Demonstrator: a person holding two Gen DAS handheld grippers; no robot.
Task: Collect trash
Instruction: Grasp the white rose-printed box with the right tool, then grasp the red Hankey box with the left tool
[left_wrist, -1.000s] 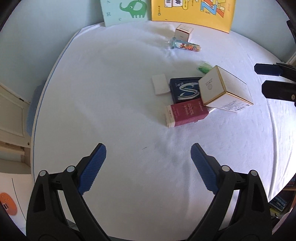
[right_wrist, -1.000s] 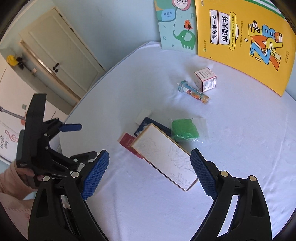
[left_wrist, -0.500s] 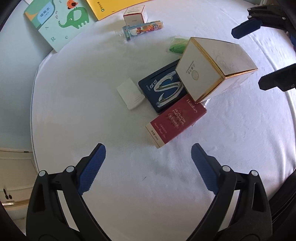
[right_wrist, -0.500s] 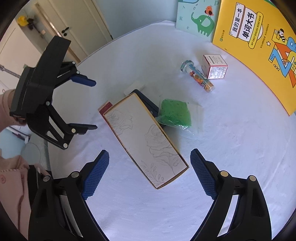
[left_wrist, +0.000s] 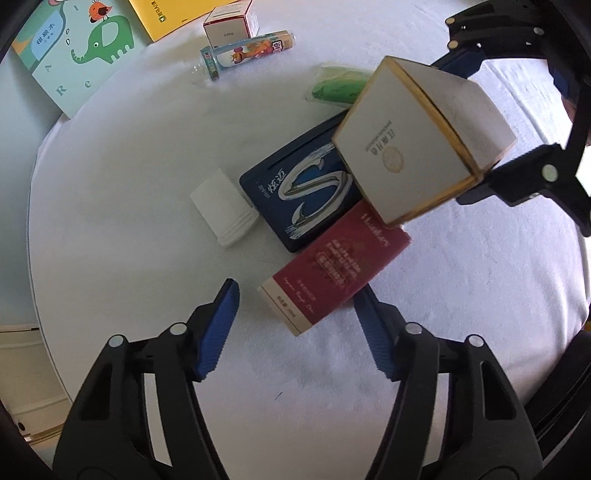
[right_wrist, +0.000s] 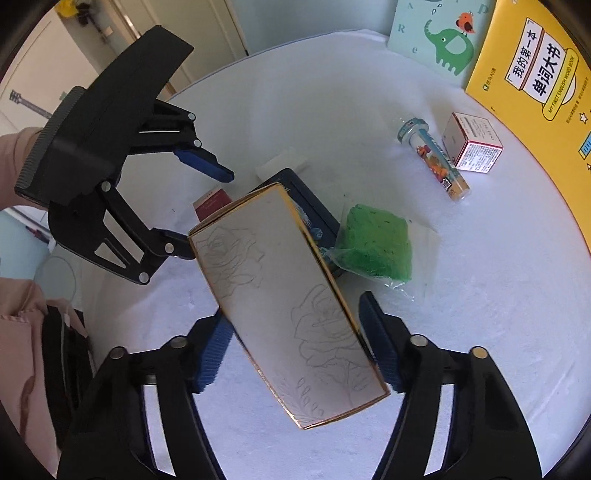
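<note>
A white gold-edged box (left_wrist: 417, 147) (right_wrist: 288, 306) leans on a dark blue flat box (left_wrist: 303, 188) (right_wrist: 314, 210) and a red box (left_wrist: 332, 273) (right_wrist: 212, 203). My left gripper (left_wrist: 295, 328) is open, its fingers on either side of the red box's near end. It also shows in the right wrist view (right_wrist: 201, 206). My right gripper (right_wrist: 297, 347) is open, its fingers astride the white box. A green packet (left_wrist: 340, 86) (right_wrist: 376, 243) lies behind the pile.
A small white card stack (left_wrist: 223, 206), a printed tube (left_wrist: 247, 51) (right_wrist: 436, 158) and a small pink-white box (left_wrist: 231, 26) (right_wrist: 472, 142) lie on the white round table (left_wrist: 110, 155). An elephant book (right_wrist: 439, 33) and a yellow book (right_wrist: 539, 77) stand at the back.
Both grippers have moved in toward the pile. The left one now straddles the red box's end and the right one straddles the white box. Both stay open.
</note>
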